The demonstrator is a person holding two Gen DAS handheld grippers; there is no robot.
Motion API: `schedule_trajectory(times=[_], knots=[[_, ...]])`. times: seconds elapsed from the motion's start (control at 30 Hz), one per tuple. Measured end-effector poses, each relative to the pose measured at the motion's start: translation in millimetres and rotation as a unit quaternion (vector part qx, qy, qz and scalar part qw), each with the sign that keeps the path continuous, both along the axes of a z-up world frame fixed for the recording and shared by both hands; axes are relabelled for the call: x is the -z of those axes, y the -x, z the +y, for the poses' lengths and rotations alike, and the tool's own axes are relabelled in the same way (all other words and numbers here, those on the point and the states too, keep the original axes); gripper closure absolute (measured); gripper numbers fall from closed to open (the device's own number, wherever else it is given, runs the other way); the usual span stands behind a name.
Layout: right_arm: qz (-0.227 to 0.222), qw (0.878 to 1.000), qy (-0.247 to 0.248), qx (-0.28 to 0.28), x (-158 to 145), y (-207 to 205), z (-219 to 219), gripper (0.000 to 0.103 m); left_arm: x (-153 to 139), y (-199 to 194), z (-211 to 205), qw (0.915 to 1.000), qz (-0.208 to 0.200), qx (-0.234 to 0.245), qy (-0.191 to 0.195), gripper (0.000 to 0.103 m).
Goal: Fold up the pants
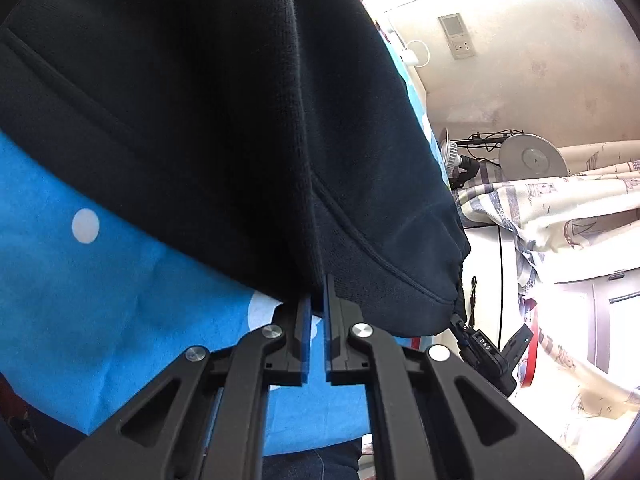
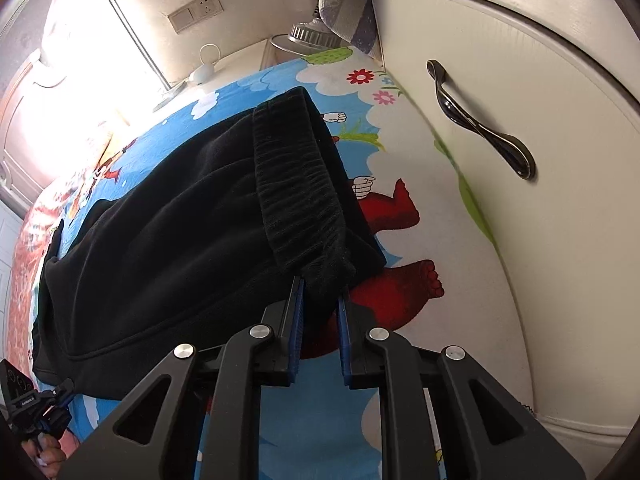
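Black fleece pants (image 2: 168, 240) lie on a bed with a blue cartoon sheet (image 2: 320, 420). Their ribbed waistband (image 2: 296, 184) runs toward my right gripper (image 2: 322, 300), which is shut on the waistband's near corner. In the left wrist view the pants (image 1: 200, 120) fill the upper frame, lifted off the sheet (image 1: 100, 300). My left gripper (image 1: 318, 300) is shut on a fold of the pants' edge. The other gripper (image 1: 486, 350) shows past the cloth at right; the left one also appears at the lower left of the right wrist view (image 2: 36, 404).
A white cabinet door (image 2: 540, 200) with a dark handle (image 2: 480, 120) stands right beside the bed. A patterned quilt (image 1: 560, 208) and a lamp (image 1: 532, 156) lie beyond the bed. A wall socket (image 2: 196, 10) and a bright window are at the far end.
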State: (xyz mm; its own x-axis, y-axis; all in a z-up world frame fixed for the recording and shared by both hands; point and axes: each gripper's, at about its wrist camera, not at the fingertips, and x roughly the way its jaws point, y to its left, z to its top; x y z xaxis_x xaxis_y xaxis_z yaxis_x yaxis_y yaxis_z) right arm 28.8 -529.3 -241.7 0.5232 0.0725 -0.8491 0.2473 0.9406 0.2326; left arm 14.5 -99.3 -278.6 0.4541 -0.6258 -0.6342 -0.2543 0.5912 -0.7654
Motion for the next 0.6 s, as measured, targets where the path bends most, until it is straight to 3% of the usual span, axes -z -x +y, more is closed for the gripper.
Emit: schedule_trajectory(times=[0.1, 0.13, 0.17, 0.23, 0.27, 0.33, 0.43, 0.57, 0.6], knots=[[0.001, 1.0, 0.011, 0.016, -0.2, 1.2, 0.8, 0.087, 2.6, -0.8, -0.9, 1.0, 0.002, -0.002, -0.007, 0.099], [0.002, 0.999, 0.026, 0.026, -4.8, 4.7, 3.1, 0.078, 3.5, -2.6, -7.6, 0.9999, 0.006, -0.004, -0.009, 0.099], [0.002, 0.997, 0.058, 0.043, -11.9, 9.2, 7.5, 0.059, 4.5, -2.1, -9.7, 0.9999, 0.008, -0.006, -0.008, 0.099], [-0.021, 0.989, 0.124, 0.076, -31.1, 24.4, 21.3, 0.04, 4.0, -2.5, -11.3, 0.9998, 0.004, -0.005, -0.018, 0.099], [-0.042, 0.988, 0.127, 0.071, -39.8, 31.2, 31.8, 0.037, 3.7, -2.3, -10.6, 0.9998, 0.003, -0.005, -0.021, 0.099], [-0.071, 0.991, 0.113, 0.027, -50.8, 34.0, 63.4, 0.037, 2.9, -1.5, -12.5, 0.9996, 0.004, -0.006, -0.027, 0.099], [-0.09, 0.989, 0.075, -0.089, -46.9, 21.0, 131.5, 0.035, 0.8, 2.1, -12.2, 0.9992, 0.007, -0.008, -0.038, 0.099], [-0.095, 0.975, 0.058, -0.193, -27.1, 5.8, 217.0, 0.035, 5.5, 6.5, -18.2, 0.9981, 0.039, 0.001, -0.048, 0.103], [-0.091, 0.97, 0.066, -0.216, -18.9, 2.9, 235.5, 0.035, 7.9, 8.1, -17.5, 0.9987, 0.039, -0.001, -0.034, 0.103]])
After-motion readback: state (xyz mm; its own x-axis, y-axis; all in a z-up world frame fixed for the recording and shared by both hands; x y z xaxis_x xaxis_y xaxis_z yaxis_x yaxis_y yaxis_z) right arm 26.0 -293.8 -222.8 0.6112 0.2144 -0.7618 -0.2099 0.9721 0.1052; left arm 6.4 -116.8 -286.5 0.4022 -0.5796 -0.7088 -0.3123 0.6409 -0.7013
